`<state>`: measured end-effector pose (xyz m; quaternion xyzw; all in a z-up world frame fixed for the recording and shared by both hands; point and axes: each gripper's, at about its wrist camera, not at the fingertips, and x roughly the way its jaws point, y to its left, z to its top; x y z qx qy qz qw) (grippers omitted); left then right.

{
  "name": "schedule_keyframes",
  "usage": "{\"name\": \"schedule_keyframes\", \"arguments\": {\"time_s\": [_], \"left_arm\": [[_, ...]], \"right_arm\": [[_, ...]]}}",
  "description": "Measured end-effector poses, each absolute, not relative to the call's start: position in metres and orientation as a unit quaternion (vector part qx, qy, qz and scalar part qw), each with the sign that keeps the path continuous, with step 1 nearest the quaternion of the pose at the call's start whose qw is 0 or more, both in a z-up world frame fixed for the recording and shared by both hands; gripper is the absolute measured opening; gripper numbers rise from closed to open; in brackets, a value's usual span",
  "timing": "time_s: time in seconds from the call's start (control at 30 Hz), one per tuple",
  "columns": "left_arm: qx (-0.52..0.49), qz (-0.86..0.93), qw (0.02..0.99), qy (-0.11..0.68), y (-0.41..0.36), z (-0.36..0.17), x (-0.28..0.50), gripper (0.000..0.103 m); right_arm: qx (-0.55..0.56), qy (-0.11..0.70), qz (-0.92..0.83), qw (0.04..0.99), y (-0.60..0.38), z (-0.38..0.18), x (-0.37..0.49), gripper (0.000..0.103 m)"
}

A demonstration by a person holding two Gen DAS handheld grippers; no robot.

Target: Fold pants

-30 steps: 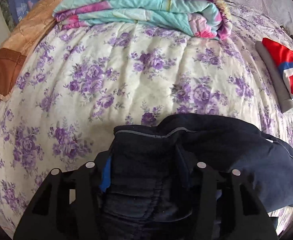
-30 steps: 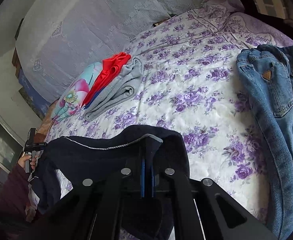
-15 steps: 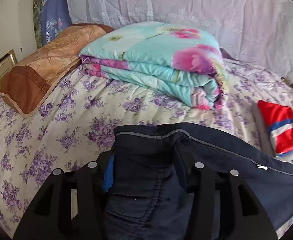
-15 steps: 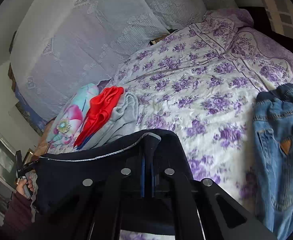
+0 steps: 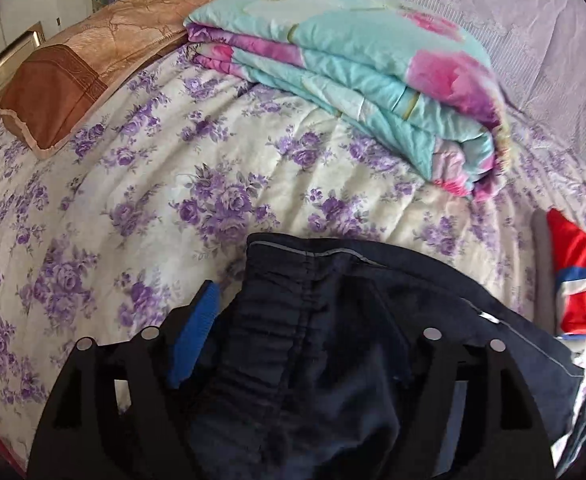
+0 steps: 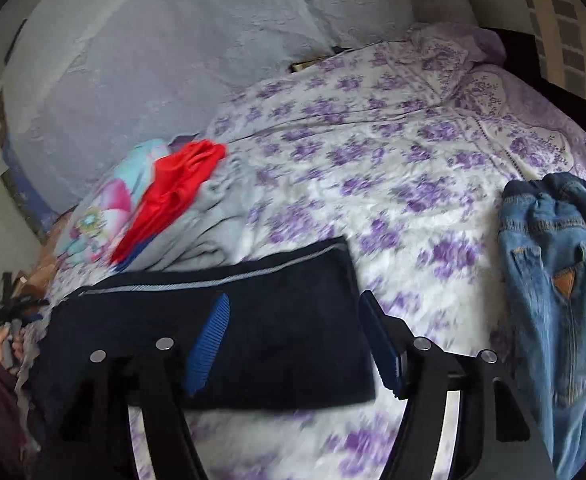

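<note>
I have let go on both sides since the earlier frames. My right gripper (image 6: 293, 336), which was pinched shut on the hem of the dark navy pants (image 6: 229, 332) half a second ago, now stands with its jaws wide apart, the blue pads (image 6: 209, 344) clear of the cloth on either side. My left gripper (image 5: 293, 336) has spread too: one blue pad (image 5: 193, 340) shows free beside the fabric, though the waistband (image 5: 305, 264) is bunched between the fingers and hides the other pad. The pants now lie folded flat on the floral bedspread (image 6: 373, 184), where before they hung stretched between my hands. The red and grey folded clothes (image 6: 181, 192) sit just beyond them, the folded quilt (image 5: 353, 60) farther back, and the blue jeans (image 6: 553, 272) well off to the right.
</note>
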<state>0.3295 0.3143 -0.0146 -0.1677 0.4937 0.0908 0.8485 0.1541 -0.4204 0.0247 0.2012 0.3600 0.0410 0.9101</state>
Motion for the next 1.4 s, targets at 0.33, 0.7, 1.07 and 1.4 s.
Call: {"name": "schedule_keyframes", "arguments": {"time_s": [0.33, 0.7, 1.07, 1.4], "left_arm": [[-0.173, 0.047, 0.826, 0.534, 0.334, -0.013, 0.179, 0.086], [-0.234, 0.055, 0.799, 0.551, 0.353, -0.065, 0.111, 0.086], [-0.239, 0.049, 0.797, 0.552, 0.34, -0.069, 0.118, 0.087], [-0.277, -0.004, 0.792, 0.544, 0.327, -0.077, 0.09, 0.09]], "right_arm": [[0.153, 0.465, 0.318, 0.812, -0.286, 0.0, -0.01, 0.086], [0.028, 0.534, 0.352, 0.768, -0.206, -0.036, -0.033, 0.062], [0.061, 0.276, 0.283, 0.917, -0.312, 0.143, -0.047, 0.016], [0.01, 0.326, 0.219, 0.919, -0.433, 0.085, -0.075, 0.029]]}}
